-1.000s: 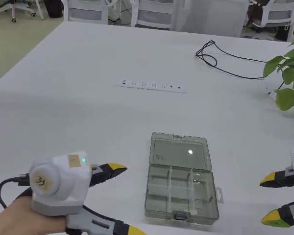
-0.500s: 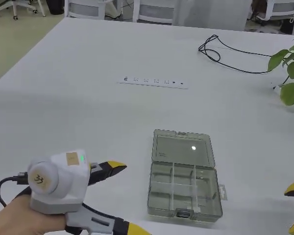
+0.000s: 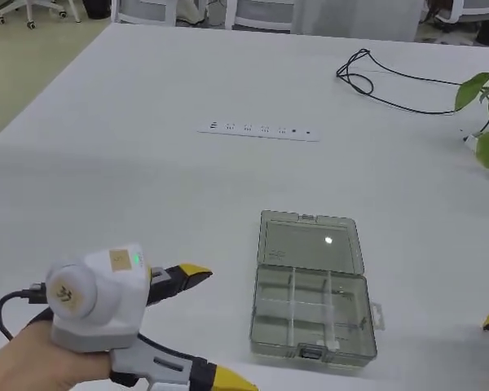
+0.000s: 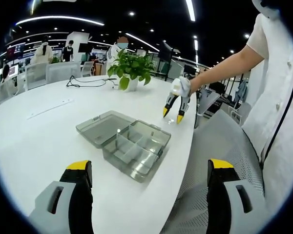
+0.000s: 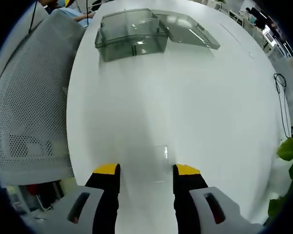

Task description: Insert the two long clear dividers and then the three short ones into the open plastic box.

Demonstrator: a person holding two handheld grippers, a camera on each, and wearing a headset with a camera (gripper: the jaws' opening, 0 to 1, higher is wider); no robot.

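Now, left gripper (image 3: 214, 326) hovers left of box (image 3: 310, 243), jaws apart, empty. Box lies open on desk (image 3: 130, 179), seated dividers (image 3: 292, 301) inside. Right gripper (image 5: 146, 169) has pulled off rightward, jaws apart around clear short divider (image 5: 162, 163); we judge pickup next.

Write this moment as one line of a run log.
smoky clear plastic box: open on white table, dividers inside | left gripper: open, empty | right gripper: open, small clear piece just ahead
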